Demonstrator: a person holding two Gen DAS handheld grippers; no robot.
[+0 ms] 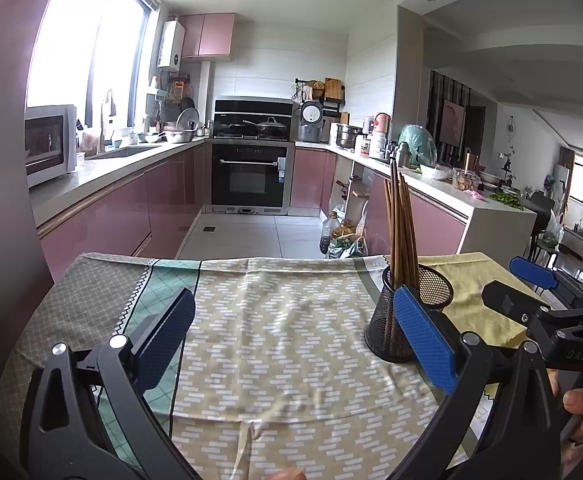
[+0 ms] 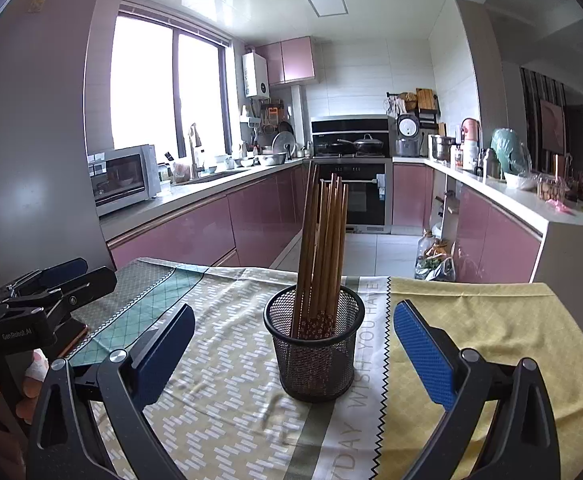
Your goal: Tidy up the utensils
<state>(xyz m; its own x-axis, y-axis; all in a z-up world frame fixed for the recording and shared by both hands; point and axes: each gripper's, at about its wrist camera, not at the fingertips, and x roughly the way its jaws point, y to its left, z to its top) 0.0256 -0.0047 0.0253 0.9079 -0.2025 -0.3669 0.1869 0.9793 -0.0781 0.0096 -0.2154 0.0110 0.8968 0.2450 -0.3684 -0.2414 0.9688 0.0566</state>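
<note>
A black mesh cup stands upright on the cloth-covered table and holds several brown wooden chopsticks standing on end. My right gripper is open and empty, with the cup centred between its blue pads, just beyond the tips. In the left wrist view the cup with the chopsticks is at the right, behind my right blue finger. My left gripper is open and empty over the patterned cloth. The right gripper shows at the far right there.
The left gripper sits at the left edge of the right wrist view, held by a hand. Beyond the table's far edge is a kitchen floor with pink cabinets, an oven and bottles on the floor.
</note>
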